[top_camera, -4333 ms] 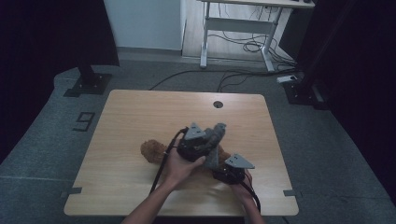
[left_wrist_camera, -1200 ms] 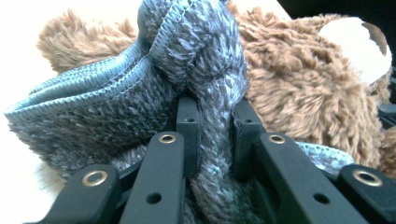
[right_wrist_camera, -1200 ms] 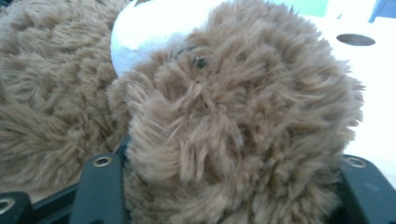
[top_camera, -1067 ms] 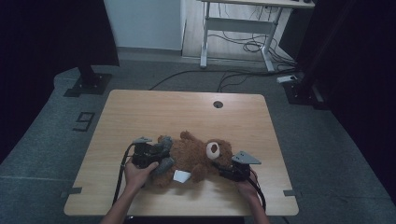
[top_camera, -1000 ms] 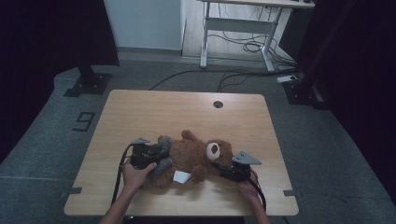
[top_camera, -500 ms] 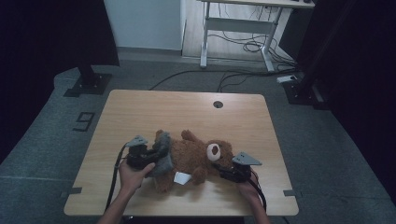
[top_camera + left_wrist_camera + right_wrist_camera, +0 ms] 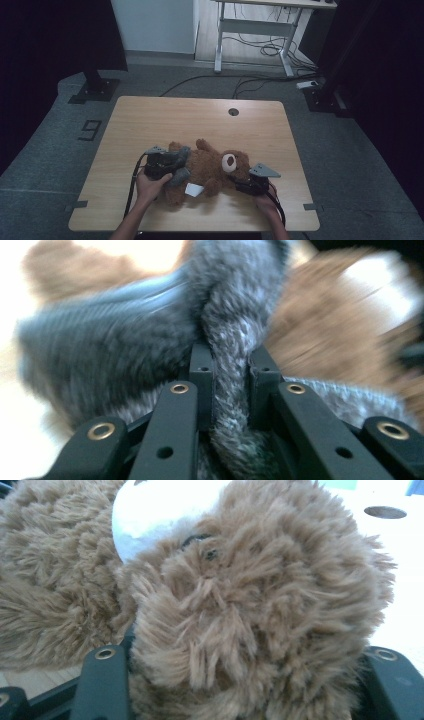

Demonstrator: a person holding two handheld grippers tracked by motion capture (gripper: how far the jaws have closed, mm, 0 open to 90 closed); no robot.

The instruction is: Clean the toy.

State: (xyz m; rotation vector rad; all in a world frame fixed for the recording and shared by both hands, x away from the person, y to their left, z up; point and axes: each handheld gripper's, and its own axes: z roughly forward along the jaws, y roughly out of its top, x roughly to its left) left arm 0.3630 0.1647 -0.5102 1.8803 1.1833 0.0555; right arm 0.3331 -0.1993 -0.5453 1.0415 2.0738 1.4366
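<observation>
Lying on its back near the front edge of the wooden surface (image 7: 165, 120), the brown teddy bear (image 7: 210, 167) has its head toward the right. The left hand-held gripper (image 7: 167, 162) is clenched on a fold of grey furry cloth (image 7: 227, 340) at the bear's lower half. The right hand-held gripper (image 7: 245, 182) grasps the bear's head between its jaws. The far half of the surface lies bare, up to a round cable hole (image 7: 233, 111).
</observation>
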